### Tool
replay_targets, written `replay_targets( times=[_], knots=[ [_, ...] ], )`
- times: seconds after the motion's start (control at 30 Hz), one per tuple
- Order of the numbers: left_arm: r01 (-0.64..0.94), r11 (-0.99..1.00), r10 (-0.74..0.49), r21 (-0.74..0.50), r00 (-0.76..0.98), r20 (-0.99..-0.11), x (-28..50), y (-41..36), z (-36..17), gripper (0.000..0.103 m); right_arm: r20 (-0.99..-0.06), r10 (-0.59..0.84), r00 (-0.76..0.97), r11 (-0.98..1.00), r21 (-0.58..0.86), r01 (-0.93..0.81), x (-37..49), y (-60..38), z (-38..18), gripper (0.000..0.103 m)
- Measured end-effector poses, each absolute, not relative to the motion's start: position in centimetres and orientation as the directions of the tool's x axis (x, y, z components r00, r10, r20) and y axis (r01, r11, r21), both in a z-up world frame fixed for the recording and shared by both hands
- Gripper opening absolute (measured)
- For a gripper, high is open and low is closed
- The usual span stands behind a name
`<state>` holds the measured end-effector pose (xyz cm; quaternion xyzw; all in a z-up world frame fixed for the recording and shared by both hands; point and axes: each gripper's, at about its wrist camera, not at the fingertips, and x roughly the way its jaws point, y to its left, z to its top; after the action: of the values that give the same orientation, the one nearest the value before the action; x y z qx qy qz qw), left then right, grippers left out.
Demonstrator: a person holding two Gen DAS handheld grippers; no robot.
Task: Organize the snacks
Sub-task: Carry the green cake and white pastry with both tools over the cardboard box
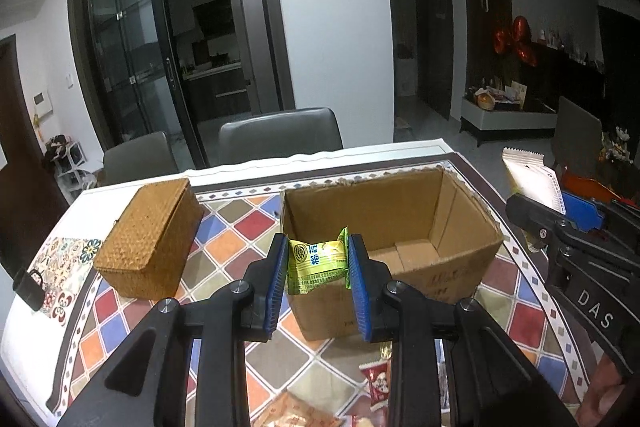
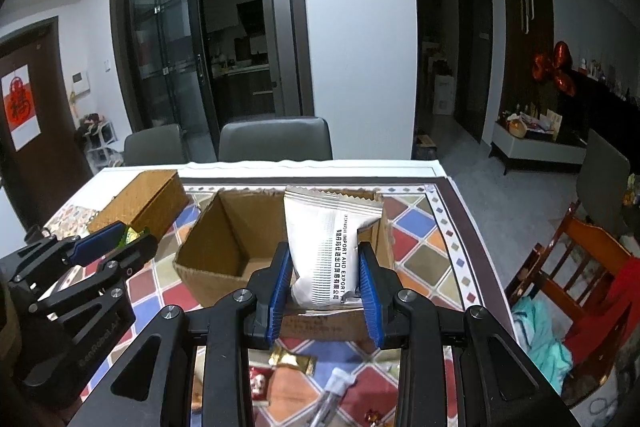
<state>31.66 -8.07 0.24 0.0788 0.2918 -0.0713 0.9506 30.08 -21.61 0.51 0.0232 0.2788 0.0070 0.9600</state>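
Left wrist: left gripper pinches green snack packet before cardboard box

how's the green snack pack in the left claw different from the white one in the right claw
The green snack pack is small and squarish with yellow-green print; the white pouch is taller, plain white with black text. The green one barely tops its claw pads, while the white pouch rises well above them. Both are clamped between blue pads, near the open cardboard box.
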Motion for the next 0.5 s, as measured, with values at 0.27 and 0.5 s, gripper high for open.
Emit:
replay_targets(
  times=[0.27, 0.5],
  knots=[
    [0.167, 0.98, -0.081, 0.107, 0.828, -0.555, 33.8, -8.1, 0.3, 0.03, -0.528, 0.024, 0.849, 0.999, 0.046, 0.001, 31.9, -21.4, 0.9, 0.034],
    [0.149, 0.983, -0.066, 0.107, 0.832, -0.551, 36.0, -8.5, 0.0, 0.03, -0.538, 0.024, 0.843, 0.999, 0.053, 0.005, 33.6, -21.5, 0.5, 0.034]
  ],
)
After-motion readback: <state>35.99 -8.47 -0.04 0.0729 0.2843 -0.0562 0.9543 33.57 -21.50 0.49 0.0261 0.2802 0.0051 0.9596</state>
